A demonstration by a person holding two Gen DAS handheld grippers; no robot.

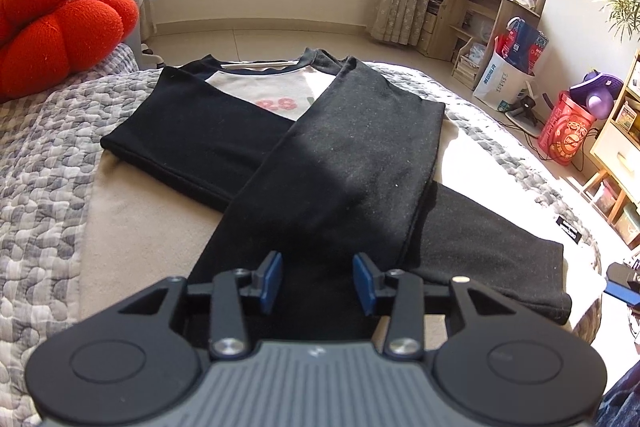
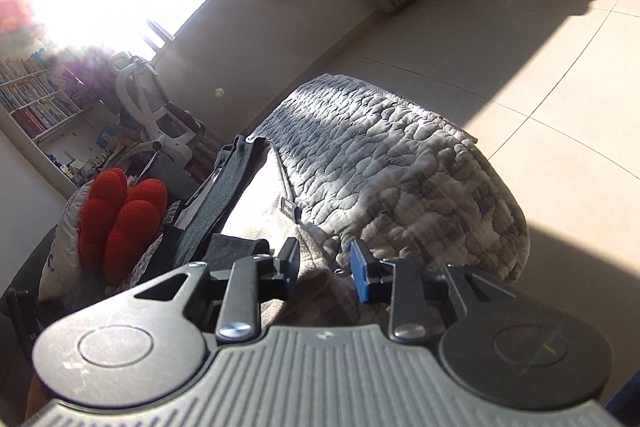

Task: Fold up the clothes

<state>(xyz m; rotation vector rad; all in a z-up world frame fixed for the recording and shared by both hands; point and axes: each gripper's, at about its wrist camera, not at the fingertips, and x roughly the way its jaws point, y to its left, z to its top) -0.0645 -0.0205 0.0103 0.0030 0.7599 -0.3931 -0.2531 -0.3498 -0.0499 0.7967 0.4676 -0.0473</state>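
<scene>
On the quilted bed (image 1: 48, 163), the raglan shirt (image 1: 276, 95) lies flat with both black sleeves (image 1: 352, 155) crossed inward; body folds remain, with left gripper (image 1: 318, 283) and right gripper (image 2: 325, 269) part-open, holding nothing.

both grippers held with jaws parted

the left gripper (image 1: 318, 281) is seen angled downward, its two blue pads (image 1: 273, 281) set apart with a clear gap between them. dark cloth is seen through and ahead of that gap, but the pads are not seen pressing on it. the right gripper (image 2: 325, 274) is held at a shallower tilt and rolled to one side, its blue-faced fingers (image 2: 360, 277) likewise spread. nothing is clamped between them. a tip of the right gripper (image 1: 624, 285) is glimpsed at the right of the left claw.
</scene>
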